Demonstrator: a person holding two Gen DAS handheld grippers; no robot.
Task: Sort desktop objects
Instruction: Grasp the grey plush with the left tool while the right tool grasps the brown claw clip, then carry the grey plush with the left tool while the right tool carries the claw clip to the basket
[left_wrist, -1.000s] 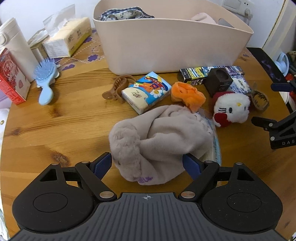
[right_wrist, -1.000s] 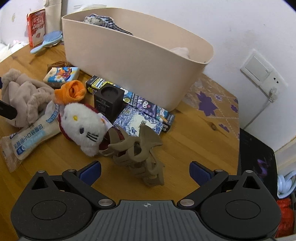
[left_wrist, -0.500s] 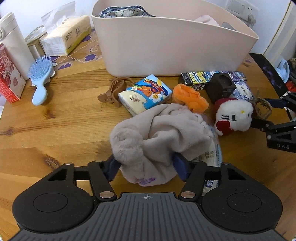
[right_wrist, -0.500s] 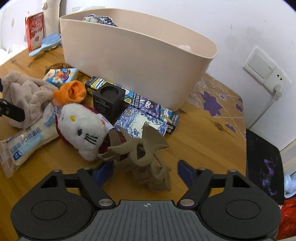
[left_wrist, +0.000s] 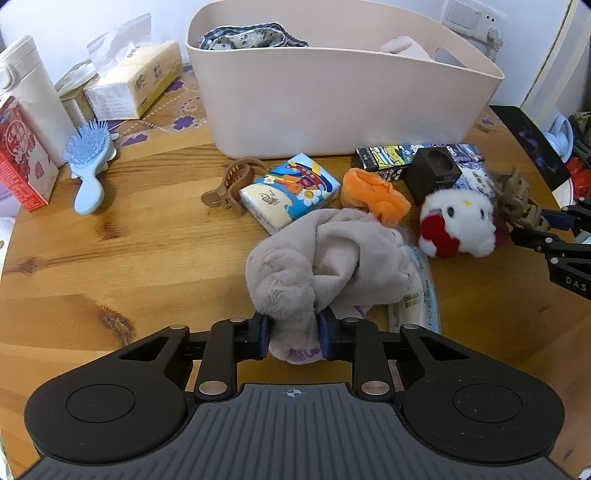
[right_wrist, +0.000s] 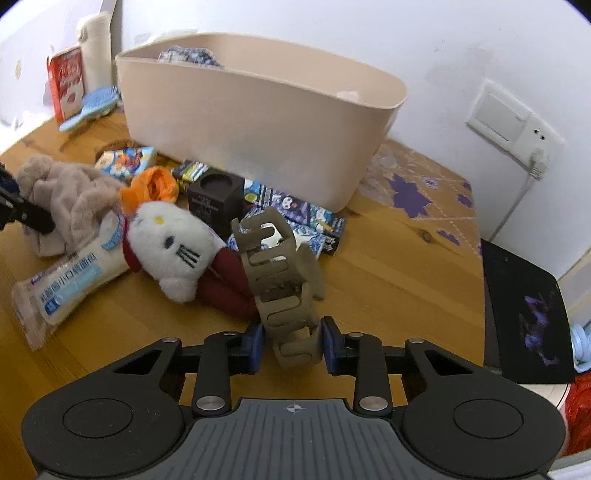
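Since a second ago both our tools have closed: the left tool (left_wrist: 292, 334) now pinches the grey plush cloth (left_wrist: 325, 258), and the right tool (right_wrist: 291, 341) clamps the olive hair claw (right_wrist: 280, 280). Both items sit on the desk (left_wrist: 129, 258), the white plush cat (right_wrist: 170, 243) between them, the beige bin (right_wrist: 258, 133) behind.

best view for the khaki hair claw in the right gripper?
Right wrist: the khaki hair claw fills the centre, teeth clear, pinched between the right gripper pads. Left wrist shows it only small at the right edge, partly behind the white plush.
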